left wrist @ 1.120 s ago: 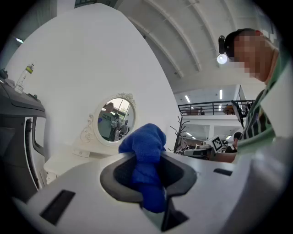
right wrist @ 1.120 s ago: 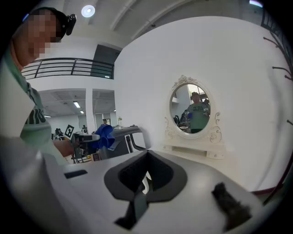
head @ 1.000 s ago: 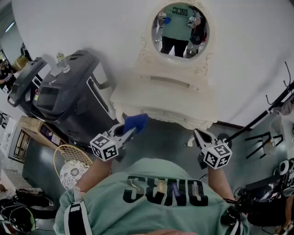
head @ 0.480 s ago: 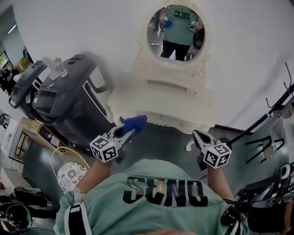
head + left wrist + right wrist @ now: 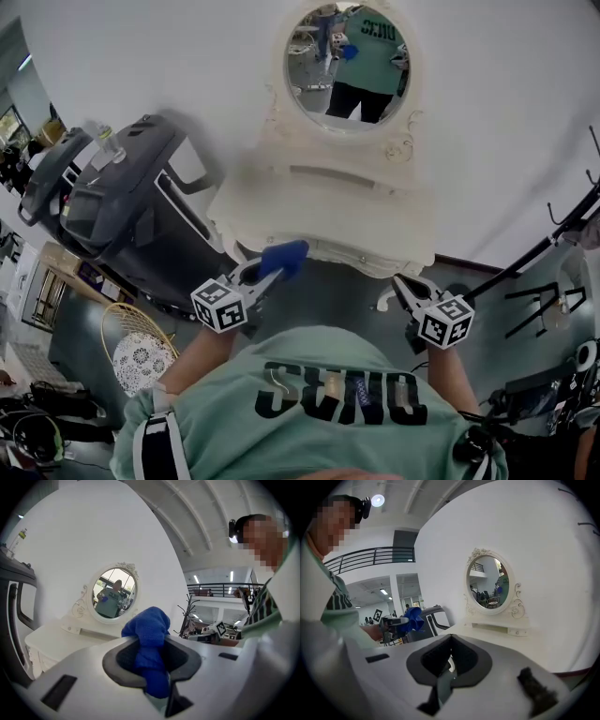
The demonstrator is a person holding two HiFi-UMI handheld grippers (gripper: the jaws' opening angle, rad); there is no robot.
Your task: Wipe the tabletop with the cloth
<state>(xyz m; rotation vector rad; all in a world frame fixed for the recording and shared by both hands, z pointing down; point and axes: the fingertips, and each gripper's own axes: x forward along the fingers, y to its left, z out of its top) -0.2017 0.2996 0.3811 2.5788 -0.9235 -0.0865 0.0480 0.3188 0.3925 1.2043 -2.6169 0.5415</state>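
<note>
Approach under way: left gripper [image 5: 268, 274], jaws clenched on the crumpled blue terry cloth [image 5: 284, 257], has edged closer to the front rim of the white ornate desk [image 5: 319, 202]. Right gripper [image 5: 403, 287] jaws pressed together, empty. Wiping judged not yet begun.

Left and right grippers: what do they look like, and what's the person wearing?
Both the left gripper and right gripper are pale grey plastic with black-lined jaw recesses, each carrying a white cube printed with black square markers. The person wears a mint-green T-shirt with dark lettering.
</note>
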